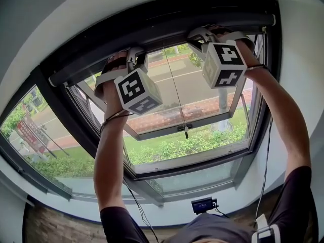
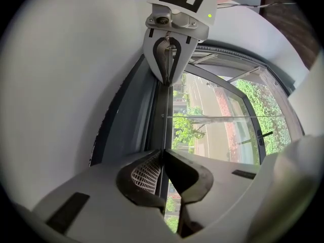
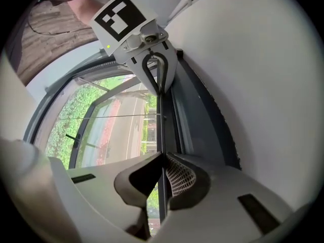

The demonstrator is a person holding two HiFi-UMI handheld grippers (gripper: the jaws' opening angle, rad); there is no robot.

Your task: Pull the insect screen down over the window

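Both arms are stretched way up to the top of the window (image 1: 263,135). The pull bar (image 1: 162,38) of the insect screen sits right up at the top edge of the opening, tight under the dark housing (image 1: 152,19), running from far left to far right.

The left tongs (image 1: 132,54) are on the left part of the pull bar, and the left gripper view shows the jaws pinched almost fully together with the thin dark strip clamped between the tips. The right tongs (image 1: 210,34) are over toward the right end, well apart from the left ones. Same deal there: in the right gripper view the jaws are squeezed nearly closed on that same strip. Each gripper view looks straight along the pull bar and shows the other tongs biting it further along.

A thin cord (image 1: 177,95) hangs from the top, between the two tongs, with a small toggle at its bottom end. Behind it, an open sash (image 1: 202,118) is tilted outward, with a road and green hedges outside. White wall (image 1: 61,14) curves over the housing.
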